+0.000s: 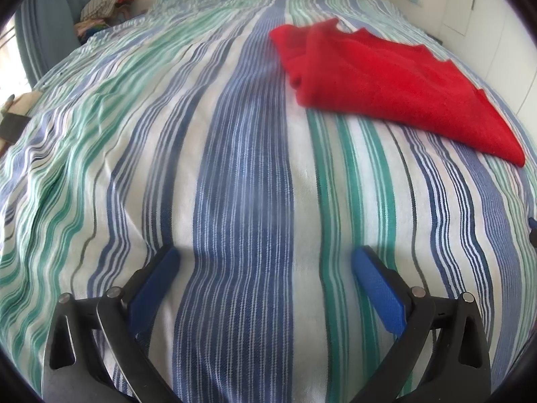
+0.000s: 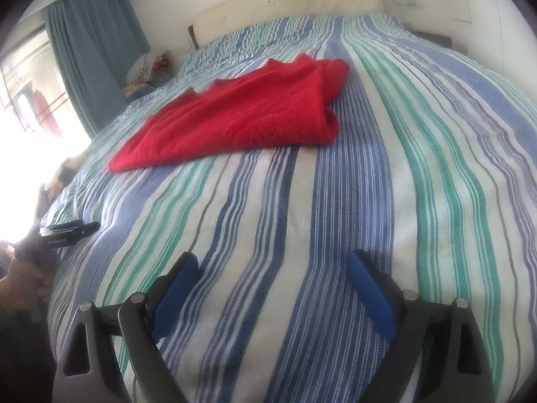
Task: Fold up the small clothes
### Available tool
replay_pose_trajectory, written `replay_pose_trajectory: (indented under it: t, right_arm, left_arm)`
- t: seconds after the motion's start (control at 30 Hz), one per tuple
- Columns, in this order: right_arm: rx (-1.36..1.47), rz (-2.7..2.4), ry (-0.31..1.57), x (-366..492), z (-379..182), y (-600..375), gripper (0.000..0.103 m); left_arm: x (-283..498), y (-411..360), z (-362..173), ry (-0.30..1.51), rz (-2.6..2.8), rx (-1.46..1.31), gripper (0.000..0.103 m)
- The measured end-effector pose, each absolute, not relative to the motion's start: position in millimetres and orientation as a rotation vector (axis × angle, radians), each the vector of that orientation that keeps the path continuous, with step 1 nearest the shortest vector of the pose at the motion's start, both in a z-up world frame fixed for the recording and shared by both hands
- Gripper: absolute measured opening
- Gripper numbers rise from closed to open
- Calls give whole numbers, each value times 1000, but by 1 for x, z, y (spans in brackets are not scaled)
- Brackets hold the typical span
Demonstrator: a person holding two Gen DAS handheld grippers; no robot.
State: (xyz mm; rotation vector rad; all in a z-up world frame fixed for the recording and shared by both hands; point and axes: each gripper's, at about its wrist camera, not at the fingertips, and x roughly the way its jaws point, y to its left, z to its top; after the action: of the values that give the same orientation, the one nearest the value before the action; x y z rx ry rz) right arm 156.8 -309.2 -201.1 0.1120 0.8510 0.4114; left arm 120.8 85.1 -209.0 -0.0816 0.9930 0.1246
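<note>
A red garment (image 1: 386, 80) lies folded and flat on the striped bedspread (image 1: 241, 174), up and to the right in the left wrist view. The right wrist view has the same red garment (image 2: 241, 114) ahead and slightly left. My left gripper (image 1: 265, 262) is open over bare bedspread, with nothing between its blue pads (image 1: 154, 288). Open too is my right gripper (image 2: 272, 268), its blue pads (image 2: 369, 295) wide apart over the bedspread (image 2: 335, 218) and well short of the garment. The left gripper (image 2: 72, 230) also shows at the left edge of the right wrist view, held by a hand (image 2: 23, 285).
A cream headboard (image 2: 288, 3) stands at the far end of the bed. A pile of clothes (image 1: 104, 3) sits beside the bed near a blue curtain (image 2: 94, 50). A bright window (image 2: 30, 77) is at the left. White walls close the right side.
</note>
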Motion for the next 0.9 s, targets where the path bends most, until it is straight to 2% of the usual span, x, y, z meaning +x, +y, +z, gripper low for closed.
replay_pose_trajectory:
  t: [0.3, 0.4, 0.5, 0.6, 0.73, 0.8, 0.9]
  right_arm:
    - [84, 403, 860, 157, -200, -306, 92]
    - [26, 404, 935, 168, -189, -299, 91]
    - [51, 446, 907, 183, -156, -303, 91]
    - [106, 415, 842, 219, -124, -314, 91]
    - [265, 360, 945, 296, -134, -323, 90]
    - [350, 332, 1009, 327, -152, -323, 61]
    - [467, 303, 1049, 356, -176, -321, 56]
  left_arm:
    - [117, 88, -204, 994, 124, -90, 102]
    - [113, 94, -181, 1035, 90, -133, 101]
    - [104, 107, -143, 948, 15, -282, 101]
    - [103, 112, -124, 891, 0, -308, 102]
    - [94, 115, -142, 870, 45, -304, 102]
    - [89, 119, -164, 919, 66, -316, 102]
    - [91, 124, -179, 1006, 81, -335, 101]
